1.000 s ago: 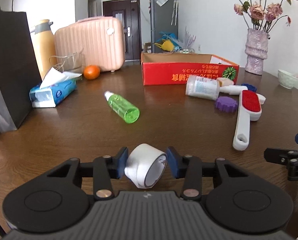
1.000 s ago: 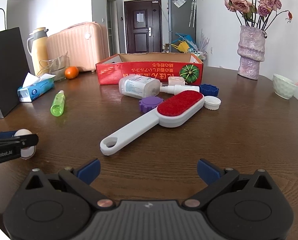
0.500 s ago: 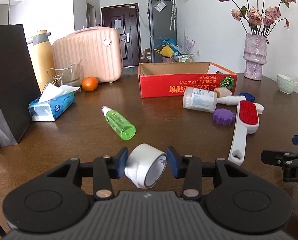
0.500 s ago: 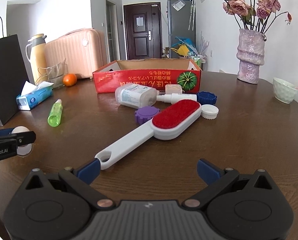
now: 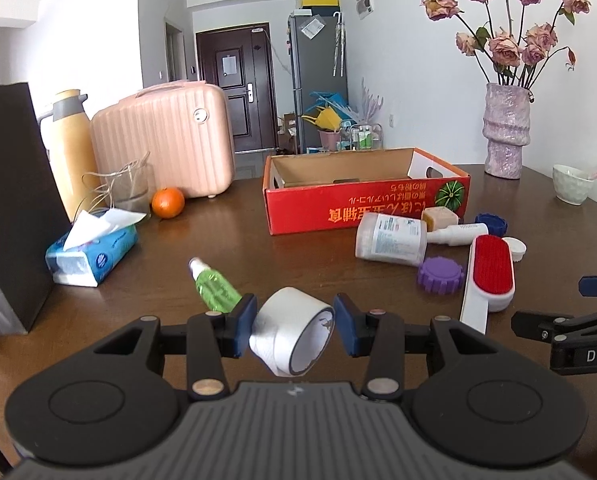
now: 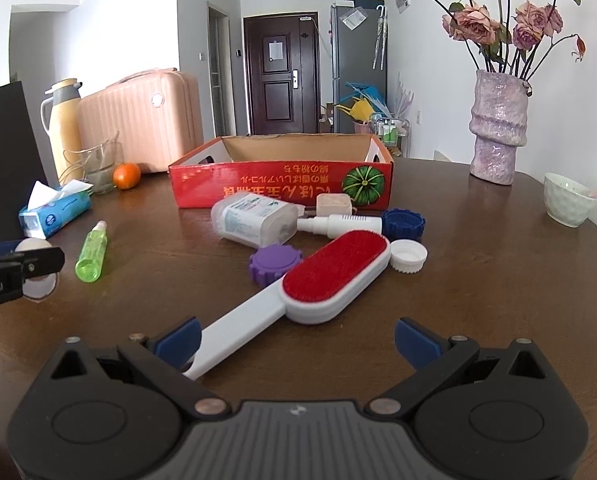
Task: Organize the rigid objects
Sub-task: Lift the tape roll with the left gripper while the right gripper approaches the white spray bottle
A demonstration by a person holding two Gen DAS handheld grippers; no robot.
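Note:
My left gripper [image 5: 294, 324] is shut on a white tape roll [image 5: 286, 330], held above the brown table. A green spray bottle [image 5: 214, 288] lies just beyond it. The red cardboard box [image 5: 362, 204] stands open at the back. In front of it lie a clear jar [image 6: 254, 218], a white tube [image 6: 342, 224], a purple cap [image 6: 274, 262], a blue cap [image 6: 402, 222], a white cap [image 6: 408, 255] and a red-faced lint brush [image 6: 330, 276]. My right gripper [image 6: 296, 340] is open over the brush's white handle, whose end runs under the left finger. The left gripper [image 6: 38, 268] shows at the right wrist view's left edge.
On the left stand a black paper bag [image 5: 6, 208], a tissue pack [image 5: 90, 252], a yellow flask [image 5: 68, 140], a glass [image 5: 132, 190], an orange [image 5: 167, 202] and a pink case [image 5: 166, 140]. A vase of roses [image 5: 504, 132] and a small bowl [image 5: 570, 184] stand at the right.
Both grippers have moved forward and a little up; the box and the pile look nearer. The brush handle now reaches under the right gripper. The tape roll stays gripped.

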